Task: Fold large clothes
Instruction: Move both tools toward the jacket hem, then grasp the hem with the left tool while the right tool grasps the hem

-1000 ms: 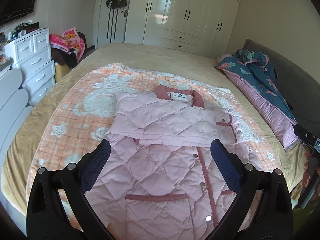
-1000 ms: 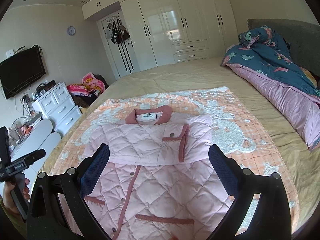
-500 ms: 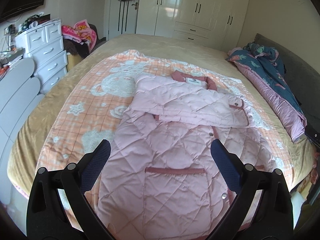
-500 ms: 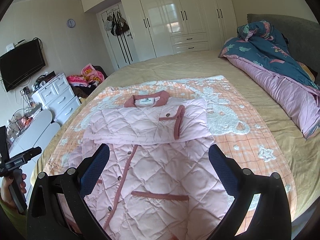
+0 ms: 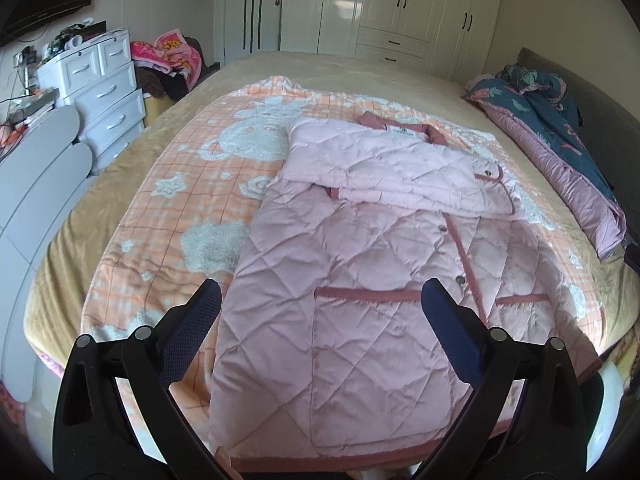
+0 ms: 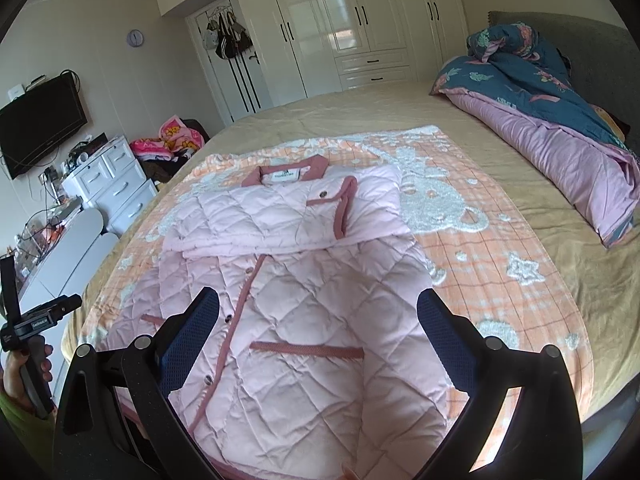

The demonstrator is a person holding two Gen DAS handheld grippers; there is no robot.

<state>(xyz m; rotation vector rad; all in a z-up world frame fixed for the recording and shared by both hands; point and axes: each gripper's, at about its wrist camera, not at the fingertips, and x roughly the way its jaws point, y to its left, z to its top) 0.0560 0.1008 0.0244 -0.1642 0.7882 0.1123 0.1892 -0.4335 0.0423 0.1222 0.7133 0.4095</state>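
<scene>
My left gripper (image 5: pixel 320 312) hangs with its jaws spread wide and empty above the near left hem of the pale pink quilted coat with rose trim (image 5: pixel 360 300). The coat lies flat on the orange checked blanket (image 5: pixel 168 208), its sleeves already folded across the chest. I judge the lengthwise folds remain. My right gripper (image 6: pixel 318 320) likewise gapes, holding nothing. The white collar label (image 6: pixel 285 175) carries print too small to read.
</scene>
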